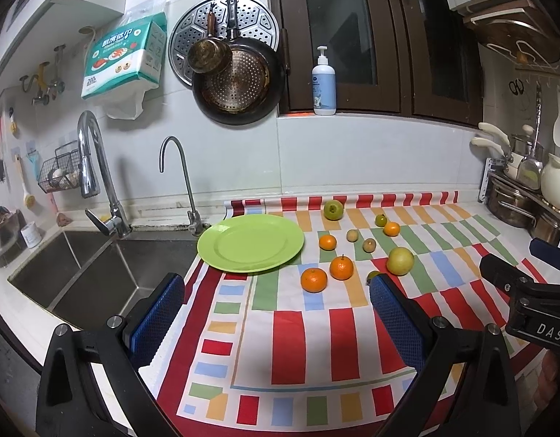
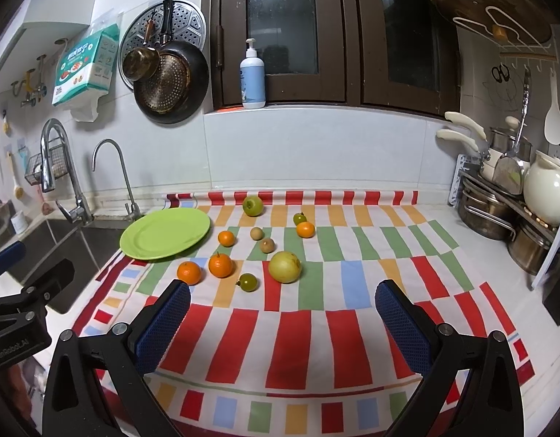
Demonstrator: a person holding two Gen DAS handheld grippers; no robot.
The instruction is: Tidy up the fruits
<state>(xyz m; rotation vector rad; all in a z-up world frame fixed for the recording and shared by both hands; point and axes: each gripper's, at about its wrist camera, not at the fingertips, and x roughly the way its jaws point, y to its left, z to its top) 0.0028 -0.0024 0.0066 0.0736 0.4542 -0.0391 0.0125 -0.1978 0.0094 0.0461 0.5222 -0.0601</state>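
Observation:
An empty green plate (image 1: pixel 250 243) (image 2: pixel 165 232) sits on the striped cloth beside the sink. Right of it lie loose fruits: several oranges (image 1: pixel 313 279) (image 2: pixel 220 265), a green apple (image 1: pixel 333 210) (image 2: pixel 252 205), a yellow pear-like fruit (image 1: pixel 400 260) (image 2: pixel 284 266), two small brown fruits (image 1: pixel 369 245) (image 2: pixel 267 245) and small green ones (image 2: pixel 247 282). My left gripper (image 1: pixel 276 324) is open and empty above the cloth's near part. My right gripper (image 2: pixel 282 322) is open and empty, nearer than the fruits; it also shows at the left wrist view's right edge (image 1: pixel 527 291).
A double sink (image 1: pixel 83 273) with two faucets (image 1: pixel 101 182) lies left of the cloth. Pots and a white kettle (image 2: pixel 545 189) stand on a rack at the right. Pans hang on the wall (image 1: pixel 236 80); a soap bottle (image 1: pixel 323 83) stands on the sill.

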